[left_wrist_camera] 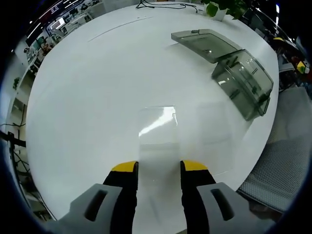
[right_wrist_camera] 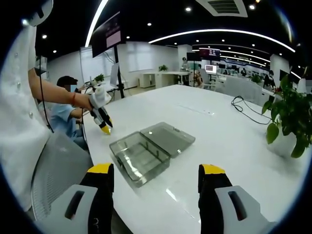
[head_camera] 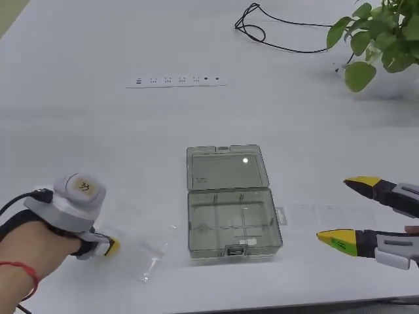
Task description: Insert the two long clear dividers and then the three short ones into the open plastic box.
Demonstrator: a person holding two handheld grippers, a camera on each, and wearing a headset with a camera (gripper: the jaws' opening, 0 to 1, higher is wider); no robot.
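White table (head_camera: 98, 144) stretched across an open-plan office with strip lights (right_wrist_camera: 219, 33) overhead. The open plastic box (head_camera: 232, 226), smoky and see-through, sat between the two claws, its lid (head_camera: 227, 168) folded back flat on the table on the far side. Faint lines crossed the inside of the box, too unclear to say whether they were dividers. The left claw (head_camera: 111, 246), held in a hand (head_camera: 33, 252) with a red band (head_camera: 19, 269) at the wrist, pointed low toward the table, apart from the box. Its yellow-tipped jaws stood released with a narrow gap, gripping nothing that could be made out. Just ahead of that claw lay clear dividers (left_wrist_camera: 157, 122) flat on the table, between the claw and the box; their edges were faint and they could not be counted. The right claw (head_camera: 339, 209) hovered on the other side of the box, jaws spread wide and empty. Near its tips, between it and the box, more clear pieces (head_camera: 324, 214) lay flat on the table, hard to separate from the white surface. Far beyond both claws lay a white power strip (head_camera: 177, 80) and a coiled black cable (head_camera: 268, 33), and a leafy green plant (head_camera: 383, 39) stood well past the right claw.
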